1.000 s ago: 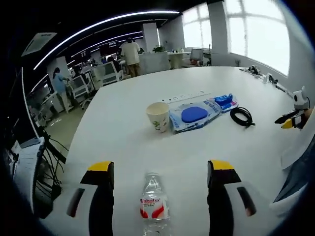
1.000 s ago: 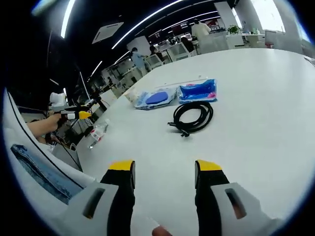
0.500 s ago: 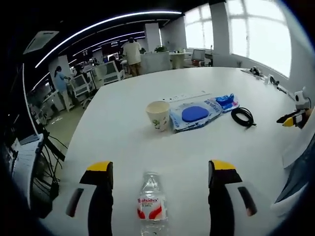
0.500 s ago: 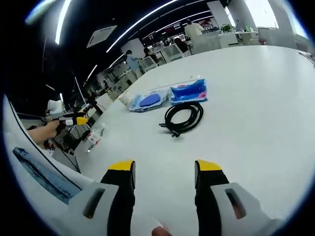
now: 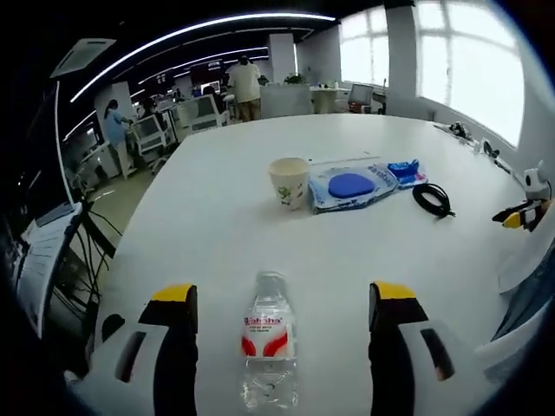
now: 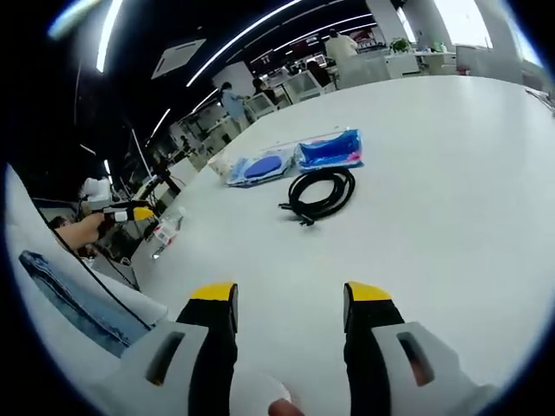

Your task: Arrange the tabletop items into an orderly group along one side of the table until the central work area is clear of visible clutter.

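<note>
In the left gripper view a clear water bottle (image 5: pixel 269 351) with a red and white label stands on the white table (image 5: pixel 217 217), between the tips of my open left gripper (image 5: pixel 283 299) without touching them. Farther off sit a paper cup (image 5: pixel 289 181), a blue wipes pack (image 5: pixel 349 187), a smaller blue packet (image 5: pixel 402 170) and a coiled black cable (image 5: pixel 432 198). In the right gripper view my right gripper (image 6: pixel 289 297) is open over bare table, with the cable (image 6: pixel 320 195), both blue packs (image 6: pixel 295 157) and the bottle (image 6: pixel 166 233) ahead. The left gripper (image 6: pixel 128 210) shows at the left there.
The right gripper (image 5: pixel 520 213) shows at the right edge of the left gripper view. A white power strip (image 5: pixel 347 159) lies behind the packs. Small items (image 5: pixel 468 137) rest on the table's far right side. Desks, chairs and people stand beyond the table. Denim cloth (image 6: pixel 65 299) lies beside the near edge.
The left view has pulled back and risen, so the bottle shows more fully between the jaws. The right view has shifted slightly, and the cable and packs sit a little farther left.
</note>
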### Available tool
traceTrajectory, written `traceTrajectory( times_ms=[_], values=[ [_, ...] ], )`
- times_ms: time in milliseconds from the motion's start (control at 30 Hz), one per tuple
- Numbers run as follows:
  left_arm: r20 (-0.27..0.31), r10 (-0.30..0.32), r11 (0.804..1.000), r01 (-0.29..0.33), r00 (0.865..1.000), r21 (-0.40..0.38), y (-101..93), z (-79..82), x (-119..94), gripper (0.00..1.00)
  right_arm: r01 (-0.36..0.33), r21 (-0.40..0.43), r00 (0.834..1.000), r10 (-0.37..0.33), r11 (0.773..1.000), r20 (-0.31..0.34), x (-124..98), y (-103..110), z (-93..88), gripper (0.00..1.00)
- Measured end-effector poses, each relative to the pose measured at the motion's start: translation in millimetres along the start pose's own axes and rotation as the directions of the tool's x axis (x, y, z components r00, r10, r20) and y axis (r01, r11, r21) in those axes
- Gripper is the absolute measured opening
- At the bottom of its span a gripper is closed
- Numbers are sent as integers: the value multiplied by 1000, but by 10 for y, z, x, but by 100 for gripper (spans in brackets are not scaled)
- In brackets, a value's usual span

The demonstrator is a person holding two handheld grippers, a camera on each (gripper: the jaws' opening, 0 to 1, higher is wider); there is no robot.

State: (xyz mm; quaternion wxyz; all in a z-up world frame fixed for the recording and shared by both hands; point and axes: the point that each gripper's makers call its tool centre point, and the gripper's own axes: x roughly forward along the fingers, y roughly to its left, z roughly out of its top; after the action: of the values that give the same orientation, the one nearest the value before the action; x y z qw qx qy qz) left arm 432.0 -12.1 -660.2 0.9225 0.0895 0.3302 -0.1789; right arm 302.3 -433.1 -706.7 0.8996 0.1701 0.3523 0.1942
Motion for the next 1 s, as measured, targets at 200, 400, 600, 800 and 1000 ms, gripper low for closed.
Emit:
traceTrajectory(
  times_ms=[200,400,600,800,1000],
  values=[
    [-29,15,999,-16,999,-48,73,-142,27,83,-3,-9,1000,3,1000,-9,41,-5,71,47],
    [-106,13,998,-20,994,-65,131,-232,156,80,-16,-25,1000,16,1000,-8,110,31,194,47],
    [-210,-23,994,1,977,-107,106,-241,345,70,-10,-23,1000,9,1000,-4,95,26,202,47],
    [-246,-61,992,32,967,-122,57,-150,569,60,18,-8,1000,-18,1000,-5,36,-26,145,47],
    [-315,-76,996,55,946,-77,60,-181,721,52,46,4,999,-46,999,10,-19,-73,170,47]
  ],
)
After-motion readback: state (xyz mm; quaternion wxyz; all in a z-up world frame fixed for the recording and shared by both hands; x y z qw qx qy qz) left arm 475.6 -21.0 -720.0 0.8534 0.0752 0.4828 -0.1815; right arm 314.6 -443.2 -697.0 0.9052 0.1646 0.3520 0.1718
